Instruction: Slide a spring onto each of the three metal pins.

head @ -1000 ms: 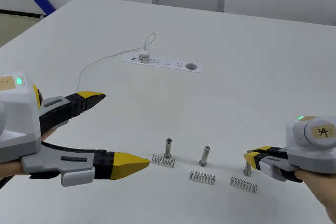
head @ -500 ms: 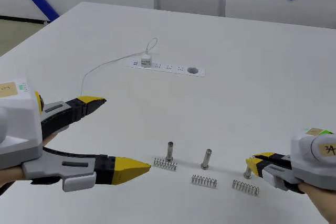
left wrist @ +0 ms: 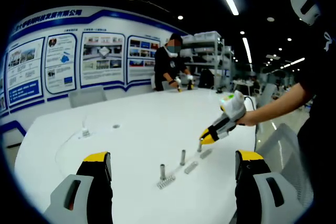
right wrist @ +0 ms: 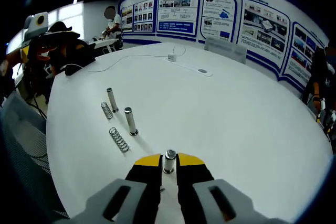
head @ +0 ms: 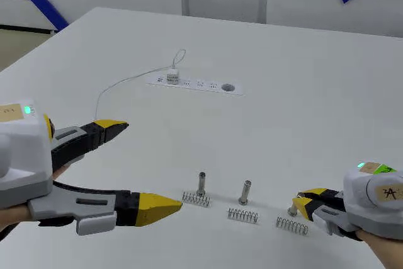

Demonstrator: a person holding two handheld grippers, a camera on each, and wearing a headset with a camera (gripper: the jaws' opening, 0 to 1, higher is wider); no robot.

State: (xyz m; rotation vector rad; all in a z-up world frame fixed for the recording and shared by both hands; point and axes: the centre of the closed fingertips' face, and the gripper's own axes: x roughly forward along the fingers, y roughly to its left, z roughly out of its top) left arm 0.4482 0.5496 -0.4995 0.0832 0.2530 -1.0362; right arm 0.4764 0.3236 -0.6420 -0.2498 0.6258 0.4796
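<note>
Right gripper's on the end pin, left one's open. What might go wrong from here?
The right gripper clamps the right pin near its head, perhaps leaving a spring no free end to enter. The right spring lies beside those jaws and could get nudged away. The open left gripper has a tip near the left pin and might topple it.

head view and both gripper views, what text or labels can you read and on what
"3A": handwritten on the label on the right gripper.
Too blurred to read: the second label, on the left gripper.
Too small to read: the wall posters, Chinese headings and small print.
</note>
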